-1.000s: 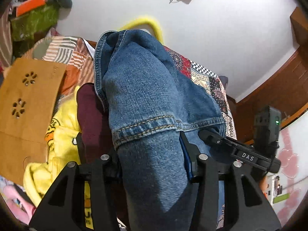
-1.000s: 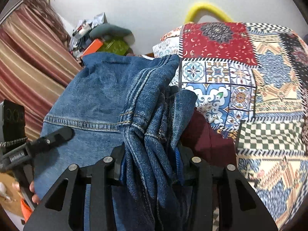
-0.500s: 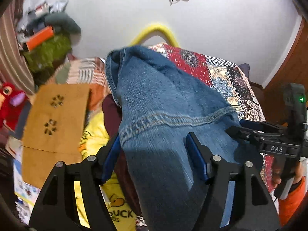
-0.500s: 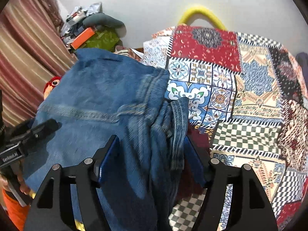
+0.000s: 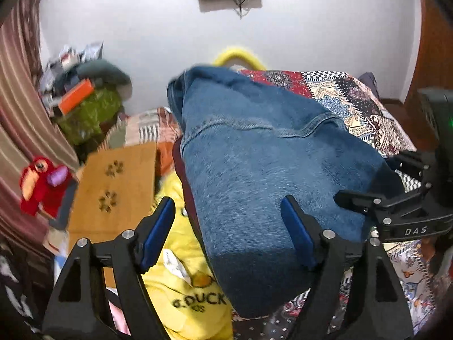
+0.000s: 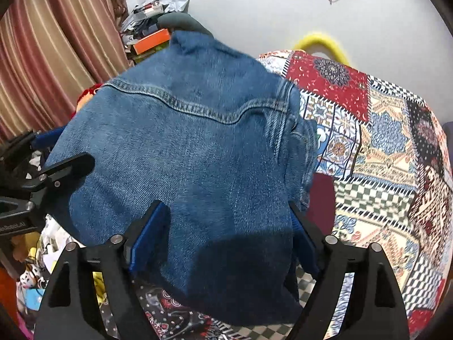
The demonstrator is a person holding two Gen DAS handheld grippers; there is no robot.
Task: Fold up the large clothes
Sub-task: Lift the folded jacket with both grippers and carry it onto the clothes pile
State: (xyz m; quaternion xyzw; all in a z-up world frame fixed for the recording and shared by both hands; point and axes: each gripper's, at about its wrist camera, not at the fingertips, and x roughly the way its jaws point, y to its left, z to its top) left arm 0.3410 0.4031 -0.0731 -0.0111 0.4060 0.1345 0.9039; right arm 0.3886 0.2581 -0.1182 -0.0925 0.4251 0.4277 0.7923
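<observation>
From the left wrist, the left gripper has its jaws wide apart, having just been opening; the blue pads no longer press anything, though the folded denim garment lies between them with a clear gap on the left side. The denim sits heaped on a maroon garment, beside a yellow shirt printed with "DUCK". To the left lies a brown cardboard sheet and a red plush bird; at the right edge the other tool's black frame marked "DAS" shows. Over to the right wrist: the right gripper also stands spread, its jaws having just been opening, denim garment between the fingers, the left pad close against the cloth but not clamping it. The denim rests on the patchwork bedspread, seam running across its upper part, with a striped curtain at the far left and a yellow hoop by the white wall.
</observation>
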